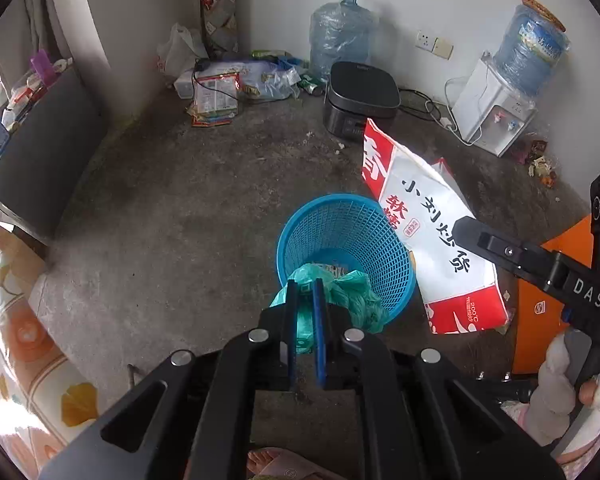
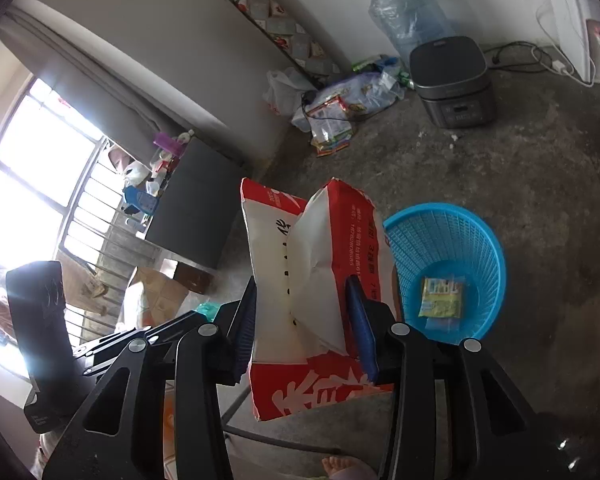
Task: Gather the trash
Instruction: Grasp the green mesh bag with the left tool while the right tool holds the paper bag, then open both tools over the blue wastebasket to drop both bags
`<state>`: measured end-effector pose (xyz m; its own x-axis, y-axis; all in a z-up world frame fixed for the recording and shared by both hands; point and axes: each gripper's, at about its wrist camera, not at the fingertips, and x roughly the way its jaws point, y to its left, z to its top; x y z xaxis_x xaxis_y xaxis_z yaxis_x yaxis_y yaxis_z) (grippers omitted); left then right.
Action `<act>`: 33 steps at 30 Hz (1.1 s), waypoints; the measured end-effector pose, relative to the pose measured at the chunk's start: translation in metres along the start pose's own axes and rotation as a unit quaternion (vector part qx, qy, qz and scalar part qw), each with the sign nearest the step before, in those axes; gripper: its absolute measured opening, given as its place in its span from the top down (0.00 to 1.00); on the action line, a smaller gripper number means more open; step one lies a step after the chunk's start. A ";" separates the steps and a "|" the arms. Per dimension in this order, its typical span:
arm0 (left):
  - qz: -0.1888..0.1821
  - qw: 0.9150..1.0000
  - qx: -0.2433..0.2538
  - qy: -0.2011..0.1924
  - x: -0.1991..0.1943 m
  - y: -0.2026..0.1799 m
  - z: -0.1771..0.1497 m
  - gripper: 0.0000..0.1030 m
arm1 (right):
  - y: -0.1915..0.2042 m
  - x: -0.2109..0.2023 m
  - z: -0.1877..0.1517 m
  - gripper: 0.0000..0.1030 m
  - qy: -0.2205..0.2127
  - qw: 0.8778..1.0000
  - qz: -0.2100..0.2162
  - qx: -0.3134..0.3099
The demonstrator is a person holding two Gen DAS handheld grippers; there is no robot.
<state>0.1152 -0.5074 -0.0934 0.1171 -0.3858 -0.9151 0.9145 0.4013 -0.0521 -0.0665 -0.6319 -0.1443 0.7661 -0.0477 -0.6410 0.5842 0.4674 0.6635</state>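
Right wrist: right gripper grasps paper bag, long axis running away; left gripper clenches green bag.

Packet in basket, cooker behind.

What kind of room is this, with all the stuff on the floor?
Probably a lived-in room at home: a water dispenser by the wall, a dark cooker sitting on the concrete floor, and a blue wastebasket for trash.
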 end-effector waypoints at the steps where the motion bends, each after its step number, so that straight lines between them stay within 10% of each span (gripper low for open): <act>1: -0.005 1.000 -0.004 0.003 0.013 -0.003 0.006 0.92 | -0.008 0.009 0.005 0.60 0.003 1.000 -0.003 0.007; 6: -0.026 0.999 -0.035 0.009 0.074 -0.006 0.028 0.43 | -0.054 0.058 0.020 0.40 0.022 0.999 -0.024 0.040; 14: -0.039 0.996 -0.081 -0.015 0.063 0.010 0.025 0.43 | -0.110 0.096 -0.009 0.30 0.046 0.992 -0.090 0.080; 22: -0.054 0.986 -0.098 -0.126 -0.040 0.028 0.014 0.36 | -0.076 0.058 0.005 0.29 -0.035 0.995 -0.060 0.077; 29: -0.085 0.969 -0.085 -0.215 -0.163 0.047 -0.023 0.25 | 0.025 0.000 -0.001 0.24 -0.117 0.993 -0.024 0.002; 33: -0.041 0.959 -0.089 -0.265 -0.219 0.058 -0.058 0.12 | 0.088 -0.032 -0.026 0.15 -0.153 0.984 -0.052 -0.071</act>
<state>0.1197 -0.3512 0.0809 0.2710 -0.7712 -0.5761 0.8541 0.4686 -0.2255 -0.0464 -0.5663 -0.0750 0.7611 -0.3550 -0.5429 0.6376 0.5632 0.5256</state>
